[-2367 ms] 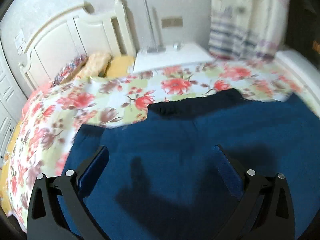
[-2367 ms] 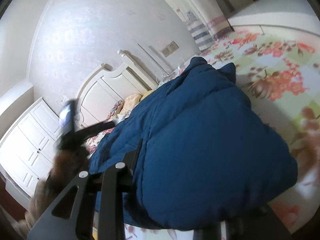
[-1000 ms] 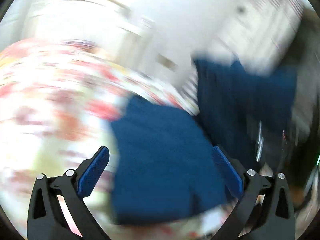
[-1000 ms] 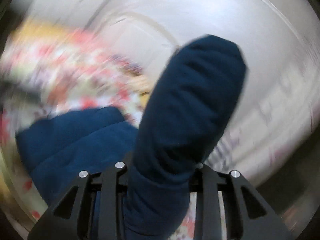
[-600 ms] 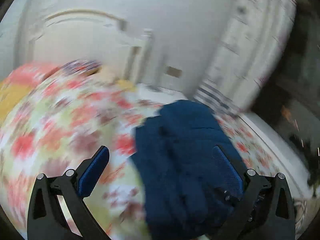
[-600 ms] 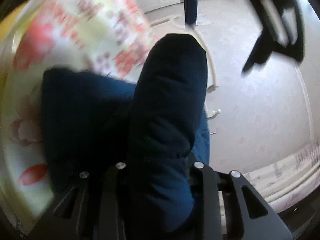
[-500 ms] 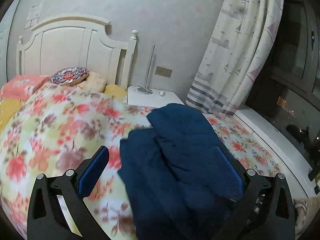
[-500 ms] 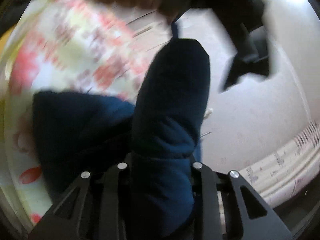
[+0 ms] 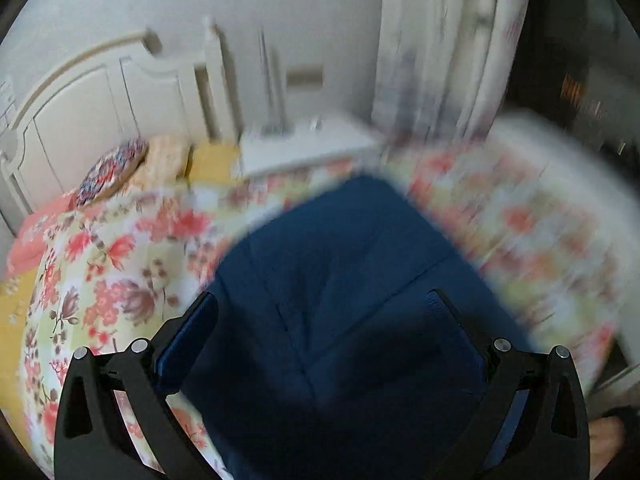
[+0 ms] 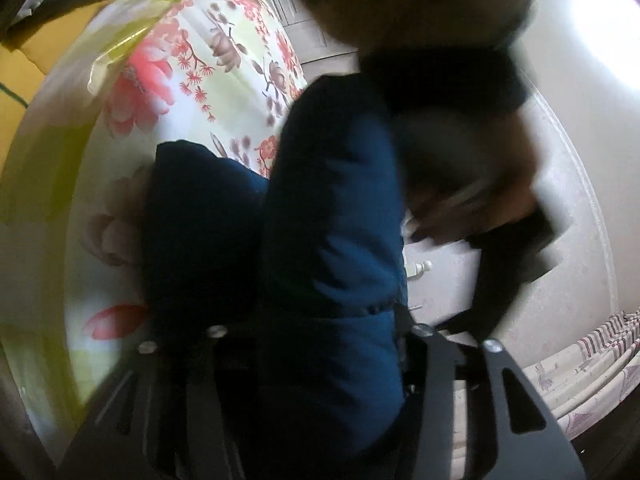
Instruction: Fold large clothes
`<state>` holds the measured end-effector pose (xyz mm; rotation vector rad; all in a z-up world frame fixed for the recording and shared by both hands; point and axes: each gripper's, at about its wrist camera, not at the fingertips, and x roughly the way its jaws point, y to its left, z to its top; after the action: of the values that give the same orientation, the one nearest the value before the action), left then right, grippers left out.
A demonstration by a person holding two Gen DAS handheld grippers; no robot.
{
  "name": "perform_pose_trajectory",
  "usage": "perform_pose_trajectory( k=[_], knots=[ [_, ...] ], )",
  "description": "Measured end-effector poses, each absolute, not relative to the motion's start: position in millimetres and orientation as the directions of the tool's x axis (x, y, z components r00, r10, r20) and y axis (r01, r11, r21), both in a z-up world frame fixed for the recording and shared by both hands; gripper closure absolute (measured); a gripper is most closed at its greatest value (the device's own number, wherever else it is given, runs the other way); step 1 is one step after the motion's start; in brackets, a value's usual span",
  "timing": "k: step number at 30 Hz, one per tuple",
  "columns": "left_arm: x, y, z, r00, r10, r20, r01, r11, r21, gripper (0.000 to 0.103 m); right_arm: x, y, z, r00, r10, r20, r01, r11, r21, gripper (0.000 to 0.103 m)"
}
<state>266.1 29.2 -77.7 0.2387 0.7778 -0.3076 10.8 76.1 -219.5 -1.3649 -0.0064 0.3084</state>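
Floral bedspread (image 9: 120,256) carries the folded navy coat (image 9: 340,280). Your right gripper (image 10: 316,332), jaws just widening, has a coat roll between them; let go cleanly. Left gripper (image 9: 320,312) hangs spread above, empty; press the fold flat.

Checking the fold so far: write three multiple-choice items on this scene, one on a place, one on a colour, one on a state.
1. Where does the jacket lie?
A. on the bedspread
B. on the nightstand
C. on the floor

2. What colour is the jacket?
A. red
B. dark blue
C. white

3. How do the left gripper fingers stand?
A. shut on the jacket
B. shut on nothing
C. wide apart, above the jacket

Answers: 1 A, floral cloth shows around it; 2 B, dark blue in both views; 3 C, the blue pads stand far apart and press on nothing.
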Motion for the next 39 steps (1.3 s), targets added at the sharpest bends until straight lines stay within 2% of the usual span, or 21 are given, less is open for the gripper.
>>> perform_pose_trajectory(
  k=[1, 3, 6, 8, 9, 11, 12, 16, 19, 21, 23, 26, 28, 31, 33, 36, 39],
  knots=[
    [277, 28, -98, 0.661, -0.140, -0.737, 0.351, 0.926, 0.139, 0.004, 3, 70, -210, 0.947, 0.250, -0.203, -0.252, 0.180, -0.951, 0.035],
    [285, 41, -117, 0.680, -0.188, -0.708, 0.372, 0.921, 0.113, 0.004, -15, 55, -190, 0.896, 0.329, -0.297, -0.382, 0.232, -0.895, 0.026],
    [286, 59, -129, 0.690, -0.218, -0.690, 0.347, 0.937, 0.051, 0.004, -20, 14, -141, 0.788, 0.437, -0.435, -0.608, 0.437, -0.663, 0.026],
    [279, 58, -132, 0.724, -0.205, -0.658, 0.338, 0.938, 0.080, 0.004, -7, -15, -113, 0.720, 0.519, -0.461, -0.694, 0.555, -0.460, 0.027],
    [276, 57, -133, 0.736, -0.202, -0.646, 0.334, 0.938, 0.087, 0.004, 7, -34, -97, 0.698, 0.551, -0.458, -0.708, 0.630, -0.321, 0.029],
    [273, 58, -136, 0.751, -0.205, -0.628, 0.328, 0.941, 0.086, 0.004, 32, -46, -79, 0.692, 0.562, -0.454, -0.686, 0.708, -0.169, 0.042],
    [273, 58, -136, 0.748, -0.210, -0.629, 0.330, 0.941, 0.079, 0.004, 41, -44, -74, 0.692, 0.561, -0.455, -0.677, 0.723, -0.138, 0.048],
    [279, 60, -136, 0.731, -0.232, -0.642, 0.342, 0.938, 0.050, 0.004, 56, -1, -88, 0.691, 0.510, -0.512, -0.682, 0.695, -0.229, 0.052],
    [282, 64, -139, 0.720, -0.252, -0.647, 0.353, 0.935, 0.027, 0.004, 61, 48, -118, 0.662, 0.464, -0.588, -0.712, 0.635, -0.301, 0.050],
    [282, 68, -141, 0.722, -0.264, -0.640, 0.357, 0.934, 0.018, 0.004, 58, 73, -145, 0.740, 0.376, -0.558, -0.650, 0.613, -0.449, 0.050],
    [284, 73, -144, 0.720, -0.280, -0.635, 0.358, 0.934, -0.006, 0.004, 61, 82, -154, 0.759, 0.345, -0.552, -0.628, 0.611, -0.482, 0.049],
    [285, 71, -143, 0.720, -0.273, -0.639, 0.357, 0.934, 0.003, 0.004, 73, 89, -152, 0.740, 0.317, -0.594, -0.637, 0.614, -0.466, 0.050],
    [279, 64, -137, 0.742, -0.221, -0.633, 0.339, 0.938, 0.070, 0.004, 74, 90, -151, 0.737, 0.311, -0.600, -0.637, 0.616, -0.463, 0.050],
    [257, 57, -116, 0.820, -0.018, -0.572, 0.206, 0.942, 0.266, 0.004, 70, 77, -133, 0.687, 0.360, -0.631, -0.679, 0.626, -0.383, 0.050],
    [228, 60, -99, 0.861, 0.076, -0.503, 0.122, 0.929, 0.349, 0.004, 70, 53, -108, 0.634, 0.446, -0.631, -0.713, 0.654, -0.254, 0.050],
    [188, 72, -84, 0.873, 0.078, -0.482, 0.088, 0.946, 0.313, 0.004, 68, 6, -78, 0.647, 0.510, -0.566, -0.694, 0.702, -0.160, 0.050],
    [140, 78, -84, 0.878, 0.045, -0.476, 0.083, 0.966, 0.246, 0.004, 79, -40, -65, 0.709, 0.478, -0.518, -0.615, 0.778, -0.124, 0.051]
  ],
)
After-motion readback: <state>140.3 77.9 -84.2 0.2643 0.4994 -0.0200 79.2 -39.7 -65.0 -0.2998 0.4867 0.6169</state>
